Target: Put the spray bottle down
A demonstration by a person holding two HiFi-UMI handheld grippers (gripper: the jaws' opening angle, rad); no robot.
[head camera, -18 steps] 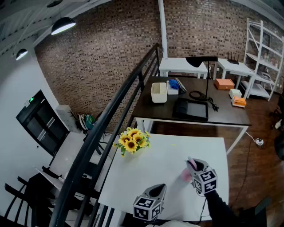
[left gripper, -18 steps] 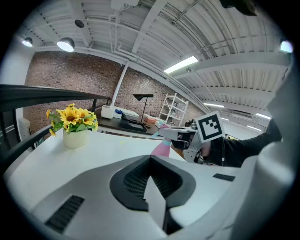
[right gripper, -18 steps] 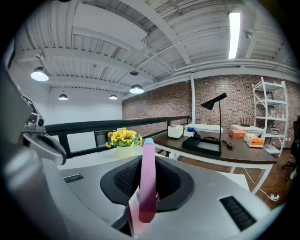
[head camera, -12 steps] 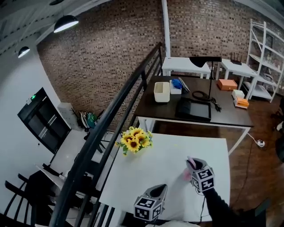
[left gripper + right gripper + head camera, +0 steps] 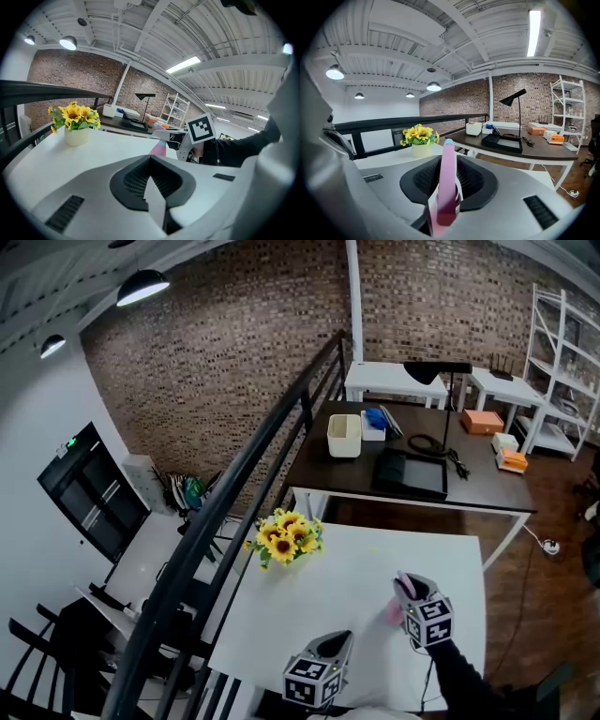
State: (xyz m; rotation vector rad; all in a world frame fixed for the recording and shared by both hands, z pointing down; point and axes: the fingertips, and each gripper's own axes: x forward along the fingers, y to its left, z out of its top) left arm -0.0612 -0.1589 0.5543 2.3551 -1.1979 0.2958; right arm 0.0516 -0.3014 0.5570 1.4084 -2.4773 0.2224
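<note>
Over the white table's (image 5: 328, 582) near right part, I am keeping the pink spray bottle (image 5: 447, 183) clamped in my right gripper (image 5: 405, 589), barely shifting from a moment ago, so lowering is still pending. My left gripper (image 5: 330, 645) is idling closed, empty.

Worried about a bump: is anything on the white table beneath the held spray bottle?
Nothing visible does. The white table is bare beneath the spray bottle in the right gripper; the sunflower pot stands well off, toward its far left corner.
</note>
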